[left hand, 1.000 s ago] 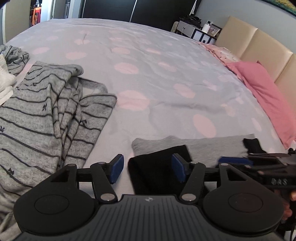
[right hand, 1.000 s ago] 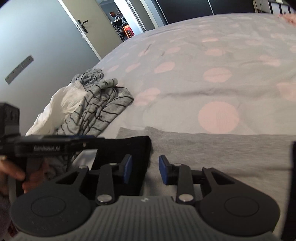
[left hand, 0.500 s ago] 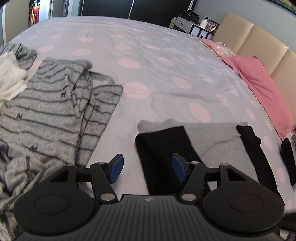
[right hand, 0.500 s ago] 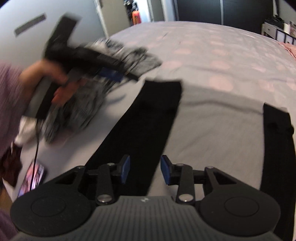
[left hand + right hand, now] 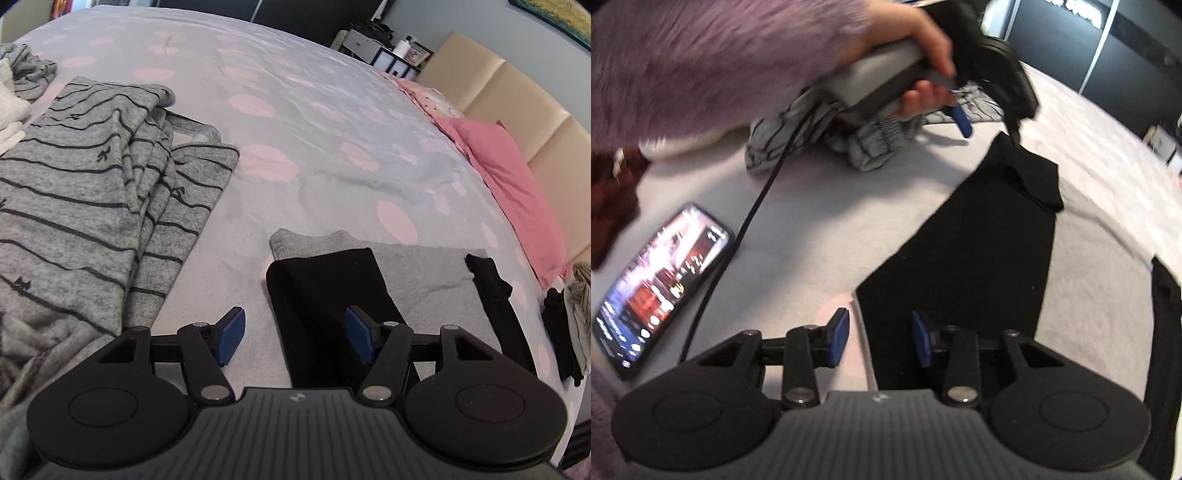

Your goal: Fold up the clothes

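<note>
A grey top (image 5: 424, 273) lies flat on the bed, with a black sleeve (image 5: 325, 295) folded over its left side and a second black sleeve (image 5: 495, 295) at its right edge. My left gripper (image 5: 295, 334) hovers open over the left sleeve's outer edge, and nothing is pressed between its pads. In the right wrist view, my right gripper (image 5: 879, 338) stands open low over the near end of that black sleeve (image 5: 979, 251), the top's edge lying between its fingers ungripped. A hand (image 5: 923, 74) in a purple sleeve holds the left gripper above.
A grey striped garment (image 5: 92, 206) is spread on the dotted bed cover (image 5: 295, 122) at left, and pink pillows (image 5: 509, 192) lie by the headboard. Near the bed's edge lie a lit phone (image 5: 657, 288) with its cable (image 5: 757, 206), a dark red garment (image 5: 609, 199) and crumpled striped clothes (image 5: 849, 144).
My right gripper has swept sideways along the top and rolled, leaving the left wrist view. It is now at the black sleeve's near end. The left gripper sank slightly.
</note>
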A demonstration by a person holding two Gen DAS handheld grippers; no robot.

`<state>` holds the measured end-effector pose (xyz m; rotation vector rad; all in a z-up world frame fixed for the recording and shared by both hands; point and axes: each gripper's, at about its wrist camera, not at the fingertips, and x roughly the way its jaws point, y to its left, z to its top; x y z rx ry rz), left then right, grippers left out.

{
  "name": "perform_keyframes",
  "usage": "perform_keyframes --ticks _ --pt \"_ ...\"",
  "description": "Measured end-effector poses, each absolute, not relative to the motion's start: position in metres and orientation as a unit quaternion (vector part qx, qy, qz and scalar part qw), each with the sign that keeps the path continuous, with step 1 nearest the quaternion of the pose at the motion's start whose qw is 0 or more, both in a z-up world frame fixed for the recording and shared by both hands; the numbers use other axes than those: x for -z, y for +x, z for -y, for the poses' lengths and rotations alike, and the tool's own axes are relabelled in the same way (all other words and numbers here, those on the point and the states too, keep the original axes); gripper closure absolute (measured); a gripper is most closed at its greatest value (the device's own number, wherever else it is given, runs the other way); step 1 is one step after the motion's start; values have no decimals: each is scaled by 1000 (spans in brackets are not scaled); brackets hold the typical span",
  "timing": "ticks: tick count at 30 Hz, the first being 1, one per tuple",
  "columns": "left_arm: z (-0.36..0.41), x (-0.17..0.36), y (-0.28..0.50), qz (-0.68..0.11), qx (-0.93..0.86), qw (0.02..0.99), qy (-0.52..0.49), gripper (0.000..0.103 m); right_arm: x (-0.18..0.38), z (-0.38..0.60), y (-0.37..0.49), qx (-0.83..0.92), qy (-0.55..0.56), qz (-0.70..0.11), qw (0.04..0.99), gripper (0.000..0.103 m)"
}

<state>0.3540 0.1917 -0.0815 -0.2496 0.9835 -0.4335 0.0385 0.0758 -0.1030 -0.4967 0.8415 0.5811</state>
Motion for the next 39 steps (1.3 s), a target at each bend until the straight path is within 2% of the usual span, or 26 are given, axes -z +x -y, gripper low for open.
perform_keyframes --ticks 8,13,16,17,18,20,28,33,39 --pt "-193 96 368 -465 208 849 -143 45 117 -87 48 -260 -275 -385 841 65" --pt "-188 106 380 -456 215 847 -168 48 118 -81 54 -262 -268 -379 846 90" --pt "-179 110 384 -450 214 852 -162 57 115 -73 58 -271 -242 -385 848 92" --pt "-177 109 385 -448 210 855 -156 69 115 -71 59 -273 -233 -385 850 93" --pt "-174 109 386 -446 206 858 -150 75 114 -68 61 -276 -222 -385 852 93" --pt "-174 106 388 -445 198 861 -147 94 111 -62 62 -281 -202 -386 855 94" --pt "-151 70 390 -438 192 872 -107 97 78 -17 64 -293 -72 -373 877 94" --pt "-96 47 394 -442 194 876 -29 97 66 36 69 -269 36 -375 886 94" --pt "-18 43 395 -448 212 866 61 97 71 88 65 -220 130 -388 885 94"
